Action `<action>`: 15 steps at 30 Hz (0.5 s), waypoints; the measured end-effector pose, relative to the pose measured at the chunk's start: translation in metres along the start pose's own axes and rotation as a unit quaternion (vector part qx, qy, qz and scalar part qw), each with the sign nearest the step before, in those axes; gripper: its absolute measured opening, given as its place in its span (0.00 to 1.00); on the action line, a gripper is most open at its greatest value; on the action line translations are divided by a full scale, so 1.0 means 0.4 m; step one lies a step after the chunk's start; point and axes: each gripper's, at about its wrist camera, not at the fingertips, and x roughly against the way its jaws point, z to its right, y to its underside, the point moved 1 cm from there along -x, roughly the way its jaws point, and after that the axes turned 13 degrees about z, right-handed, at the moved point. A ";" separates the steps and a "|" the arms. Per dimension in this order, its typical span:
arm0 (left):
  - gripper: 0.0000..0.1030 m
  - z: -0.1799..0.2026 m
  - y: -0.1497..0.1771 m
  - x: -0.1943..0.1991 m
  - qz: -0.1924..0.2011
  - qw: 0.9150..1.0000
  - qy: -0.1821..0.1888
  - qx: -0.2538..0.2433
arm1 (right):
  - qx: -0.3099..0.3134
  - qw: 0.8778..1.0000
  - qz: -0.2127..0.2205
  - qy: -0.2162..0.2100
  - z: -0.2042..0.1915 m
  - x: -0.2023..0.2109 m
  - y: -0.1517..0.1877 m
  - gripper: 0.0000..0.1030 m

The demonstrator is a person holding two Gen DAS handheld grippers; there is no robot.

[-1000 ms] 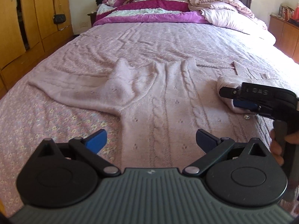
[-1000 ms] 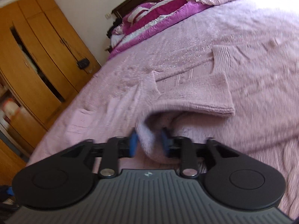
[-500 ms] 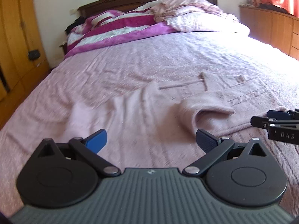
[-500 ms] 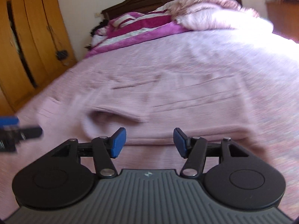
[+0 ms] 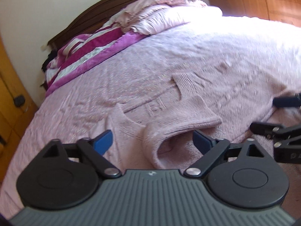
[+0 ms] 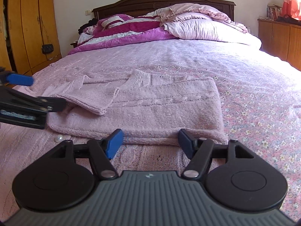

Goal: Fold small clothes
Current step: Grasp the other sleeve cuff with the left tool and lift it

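A pale pink cable-knit sweater lies partly folded on the bed, one sleeve laid across its body. In the left wrist view the sweater shows a raised open fold near the fingers. My left gripper is open and empty, just above that fold; it also shows at the left of the right wrist view. My right gripper is open and empty, at the sweater's near folded edge; it shows at the right of the left wrist view.
The bed has a pink floral cover. A magenta striped quilt and pillows lie at the dark headboard. A wooden wardrobe stands left, a wooden cabinet right. A small white bead lies by the sweater.
My right gripper has let go of the sleeve, opened, and drawn back to the sweater's near edge. My left gripper stayed open and swung right over the folded sleeve.
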 end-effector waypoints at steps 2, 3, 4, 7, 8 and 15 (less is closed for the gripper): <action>0.79 0.023 0.003 -0.015 0.006 1.000 0.001 -0.025 | -0.005 1.000 0.002 -0.003 0.001 -0.007 0.004 0.74; 0.77 0.032 0.005 -0.020 0.011 0.999 0.004 -0.034 | -0.006 1.000 0.003 -0.004 0.003 -0.008 0.006 0.75; 0.65 0.039 0.008 -0.022 0.017 0.999 0.008 -0.040 | -0.005 1.000 0.003 -0.005 0.001 -0.010 0.009 0.75; 0.09 0.035 0.008 -0.031 0.005 1.000 0.025 -0.015 | -0.002 1.000 0.003 -0.007 -0.005 -0.012 0.014 0.78; 0.09 0.025 0.007 -0.027 0.009 1.000 0.023 0.005 | -0.001 1.000 0.003 -0.007 -0.011 -0.015 0.013 0.78; 0.09 -0.094 -0.011 0.013 0.026 0.991 -0.038 0.123 | 0.004 1.000 0.002 -0.008 -0.017 -0.018 0.015 0.80</action>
